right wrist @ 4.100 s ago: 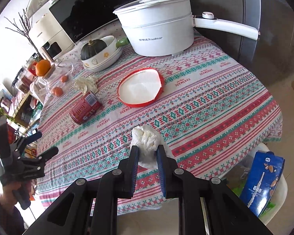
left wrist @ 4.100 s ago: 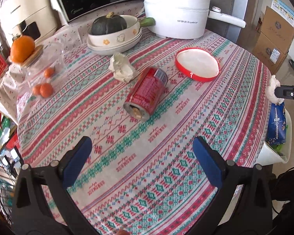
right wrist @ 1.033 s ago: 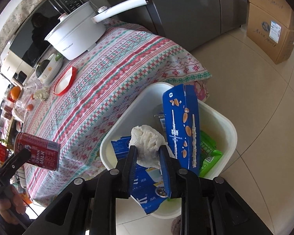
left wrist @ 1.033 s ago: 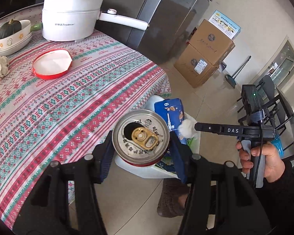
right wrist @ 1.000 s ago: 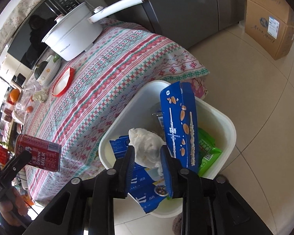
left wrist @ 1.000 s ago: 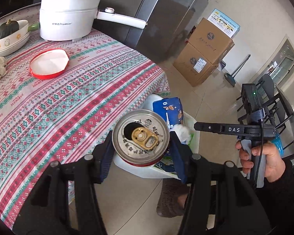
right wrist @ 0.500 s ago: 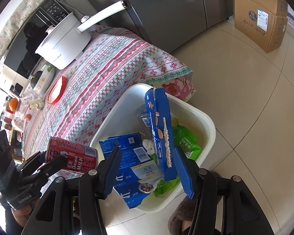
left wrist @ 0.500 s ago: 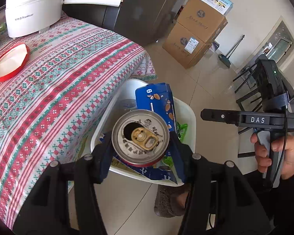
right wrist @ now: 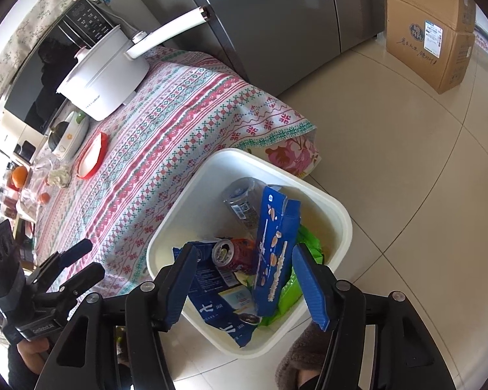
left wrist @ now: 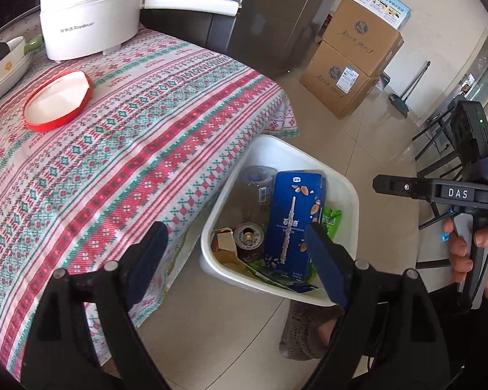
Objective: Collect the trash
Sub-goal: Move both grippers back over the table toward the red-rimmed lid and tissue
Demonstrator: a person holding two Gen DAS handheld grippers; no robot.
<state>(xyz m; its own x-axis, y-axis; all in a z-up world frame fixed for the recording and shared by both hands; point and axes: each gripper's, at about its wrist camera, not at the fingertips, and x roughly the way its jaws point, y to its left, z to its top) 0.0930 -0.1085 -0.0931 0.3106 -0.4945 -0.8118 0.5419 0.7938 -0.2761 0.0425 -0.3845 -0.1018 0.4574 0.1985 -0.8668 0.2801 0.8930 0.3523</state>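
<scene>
We see the red can (right wrist: pixel 236 255) lying on its side inside the white bin (right wrist: pixel 340 217), down among the other trash. It rests just beside the tall blue carton (right wrist: pixel 275 250), with its open top turned up toward us. In the left wrist view the can (left wrist: pixel 249 239) sits below and between the two blue pads, well apart from them.

Our left gripper (left wrist: pixel 234 261) hangs over the bin with its jaws wide apart. They have just been opening, and nothing is between them now (only air and the bin far below). Our right gripper (right wrist: pixel 244 282) is over the bin too. Its jaws have also just been opening, and they hold nothing.

The bin stands on the floor, touching the hanging edge of the striped tablecloth (left wrist: pixel 120 149). On the table, far from the bin, a crumpled white tissue (right wrist: pixel 59 175) lies near the red lid (left wrist: pixel 57 99). The white pot (left wrist: pixel 91 16) stands behind the lid.
</scene>
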